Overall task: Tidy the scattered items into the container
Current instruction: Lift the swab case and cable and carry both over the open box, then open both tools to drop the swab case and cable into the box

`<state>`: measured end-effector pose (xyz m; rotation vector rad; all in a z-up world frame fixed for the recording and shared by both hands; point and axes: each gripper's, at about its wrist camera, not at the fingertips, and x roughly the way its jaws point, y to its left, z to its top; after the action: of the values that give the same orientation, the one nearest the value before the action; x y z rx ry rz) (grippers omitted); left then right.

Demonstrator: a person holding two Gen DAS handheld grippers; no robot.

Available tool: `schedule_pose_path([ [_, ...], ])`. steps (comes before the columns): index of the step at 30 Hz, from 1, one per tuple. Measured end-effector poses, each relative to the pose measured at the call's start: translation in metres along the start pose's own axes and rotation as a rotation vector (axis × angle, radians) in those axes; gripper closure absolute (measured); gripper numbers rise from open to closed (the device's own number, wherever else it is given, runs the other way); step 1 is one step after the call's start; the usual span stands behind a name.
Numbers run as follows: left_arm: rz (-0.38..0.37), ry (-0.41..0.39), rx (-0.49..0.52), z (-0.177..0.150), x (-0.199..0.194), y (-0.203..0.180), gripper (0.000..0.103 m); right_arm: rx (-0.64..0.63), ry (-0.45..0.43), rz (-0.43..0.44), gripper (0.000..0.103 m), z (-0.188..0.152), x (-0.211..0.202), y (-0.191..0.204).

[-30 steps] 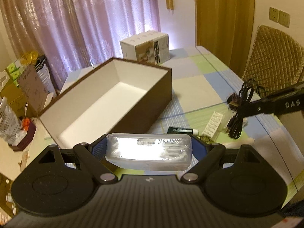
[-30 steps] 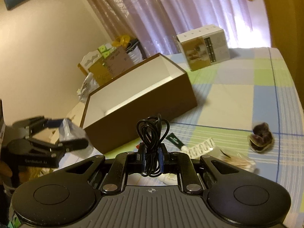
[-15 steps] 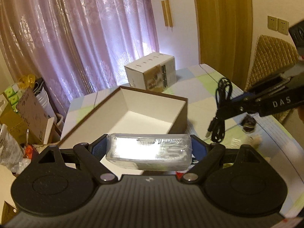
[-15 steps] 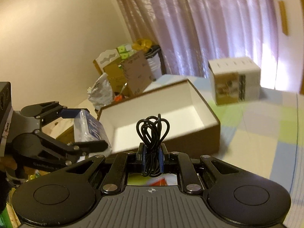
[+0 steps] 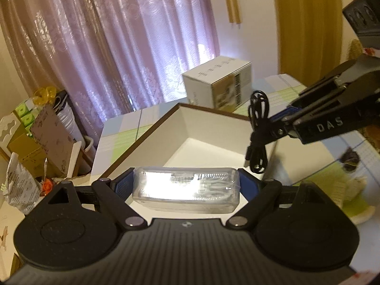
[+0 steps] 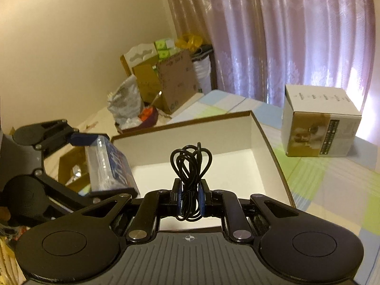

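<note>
Left gripper (image 5: 186, 185) is clamping a clear packet (image 5: 186, 186) between its blue pads, hovering over the near end of the open box (image 6: 268, 142). Right gripper (image 6: 190, 198) is pinching a coiled black cable (image 6: 190, 166), jaws nearly closed, hanging above the box's right rim. Box is sitting on the checked counter (image 6: 332, 190) beside a white carton (image 6: 320, 123).

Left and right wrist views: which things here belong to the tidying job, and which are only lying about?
Belong to the job:
- brown box, open, white inside
- clear plastic packet, held by the left gripper
- coiled black cable, held by the right gripper

Only lying about:
- white carton on the checked tablecloth
- cardboard boxes and bags by the curtain
</note>
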<state>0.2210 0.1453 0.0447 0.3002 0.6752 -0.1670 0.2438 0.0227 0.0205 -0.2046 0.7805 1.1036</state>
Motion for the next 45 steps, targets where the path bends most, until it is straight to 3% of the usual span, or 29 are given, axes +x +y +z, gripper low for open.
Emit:
schedule_pose_path([
  [19, 0.001, 0.270, -0.056, -0.029, 0.104, 0.023, 0.016, -0.052, 0.212, -0.025, 0.092, -0.006, 0.094, -0.023],
  [31, -0.038, 0.407, -0.123, -0.040, 0.126, 0.029, 0.016, -0.067, 0.310, -0.017, 0.092, -0.005, 0.114, -0.027],
  [40, -0.058, 0.427, -0.105, -0.043, 0.127, 0.023, 0.016, -0.080, 0.351, 0.003, 0.092, -0.005, 0.118, -0.024],
  [42, -0.055, 0.416, -0.094, -0.041, 0.126, 0.021, 0.011, -0.089, 0.350, 0.012, 0.085, -0.003, 0.117, -0.022],
  [44, -0.041, 0.408, -0.089, -0.038, 0.124, 0.022, 0.008, -0.098, 0.325, -0.013, 0.032, -0.002, 0.113, -0.021],
  [45, -0.041, 0.406, -0.090, -0.037, 0.124, 0.023, 0.007, -0.102, 0.298, -0.025, 0.026, -0.002, 0.111, -0.019],
])
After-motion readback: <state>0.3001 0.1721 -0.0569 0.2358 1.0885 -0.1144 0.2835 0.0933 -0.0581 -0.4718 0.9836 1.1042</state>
